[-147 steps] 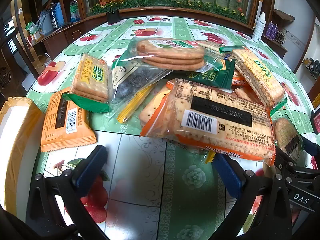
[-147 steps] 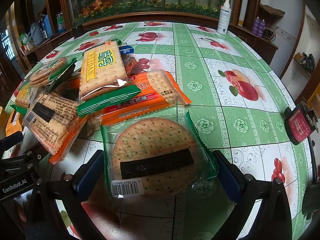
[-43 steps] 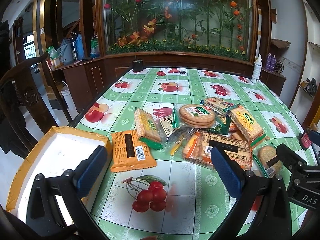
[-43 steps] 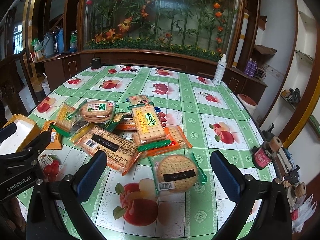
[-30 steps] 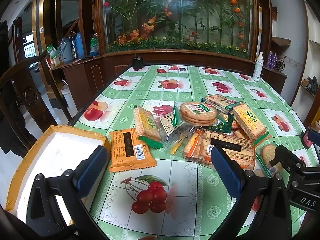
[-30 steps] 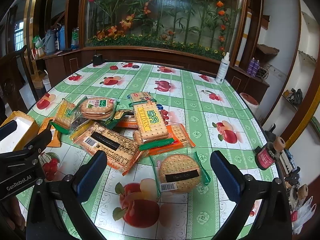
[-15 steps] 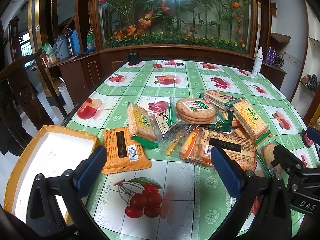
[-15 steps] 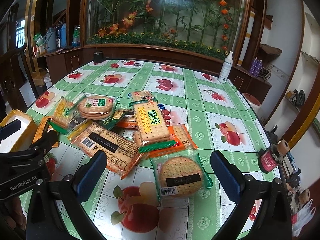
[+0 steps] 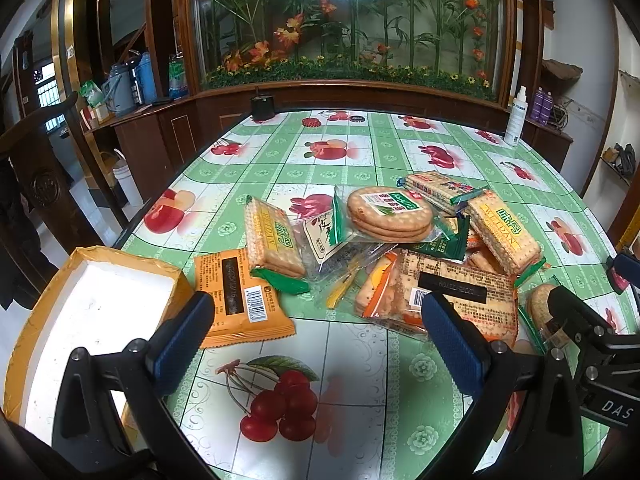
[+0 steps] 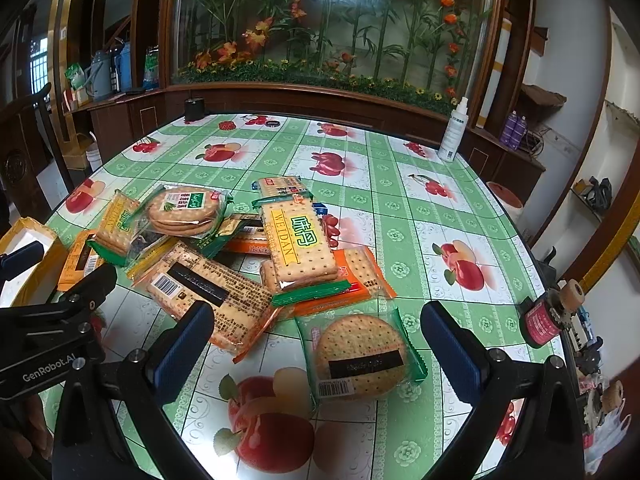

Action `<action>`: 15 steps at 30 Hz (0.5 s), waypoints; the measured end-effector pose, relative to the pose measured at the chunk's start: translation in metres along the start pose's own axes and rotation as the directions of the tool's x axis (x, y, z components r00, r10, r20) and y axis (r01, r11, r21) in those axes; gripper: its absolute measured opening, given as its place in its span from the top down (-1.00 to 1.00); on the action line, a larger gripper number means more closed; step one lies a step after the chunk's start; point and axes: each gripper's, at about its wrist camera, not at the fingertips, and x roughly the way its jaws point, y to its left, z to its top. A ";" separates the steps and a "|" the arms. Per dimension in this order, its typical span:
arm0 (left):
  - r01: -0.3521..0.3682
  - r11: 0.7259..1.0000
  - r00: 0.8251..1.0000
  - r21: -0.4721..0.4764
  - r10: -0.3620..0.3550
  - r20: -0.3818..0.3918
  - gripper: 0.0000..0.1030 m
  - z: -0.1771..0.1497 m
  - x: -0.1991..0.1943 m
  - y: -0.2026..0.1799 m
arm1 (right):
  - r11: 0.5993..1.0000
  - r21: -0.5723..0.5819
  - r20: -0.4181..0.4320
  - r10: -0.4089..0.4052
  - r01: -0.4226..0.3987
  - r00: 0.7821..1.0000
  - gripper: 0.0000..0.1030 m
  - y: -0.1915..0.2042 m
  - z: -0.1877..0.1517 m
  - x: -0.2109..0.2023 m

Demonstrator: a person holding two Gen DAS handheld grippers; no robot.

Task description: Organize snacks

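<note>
Left gripper (image 9: 316, 340): jaws spread wide, holding nothing, touching nothing; it hangs above the surface (image 9: 360, 380) over a cherry print, near the orange pack (image 9: 240, 296).
Right gripper (image 10: 316, 344): jaws spread wide, empty; the round cracker pack (image 10: 360, 356) lies on the surface between its fingers, not touched.
Box (image 9: 92, 320): one, yellow-rimmed with a white inside, at the left edge of the surface, just beside the orange pack.
Snack pile: middle of the surface, packs overlapping; about ten visible, exact count cannot be told because some are covered.
Count by kind: two WEIDAN packs; two round cracker packs, one in the pile (image 10: 184, 210) and one apart near the right gripper; one large clear pack with barcode (image 10: 212, 292); one orange pack lying apart to the left.
WEIDAN pack, top of pile (image 10: 298, 246): face up, long axis running away from the right wrist camera, green end nearest it.
WEIDAN pack, left (image 9: 272, 240): tilted, leaning on the pile, long axis running roughly away from the left wrist camera.
Spray bottle (image 10: 454, 130): one, upright at the far right edge.
</note>
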 end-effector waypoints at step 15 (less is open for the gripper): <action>0.000 1.000 0.999 0.008 0.001 -0.049 -1.00 0.002 0.009 0.001 | 0.998 -0.018 -0.010 0.059 -0.060 0.998 -0.99 -0.001 -0.004 0.008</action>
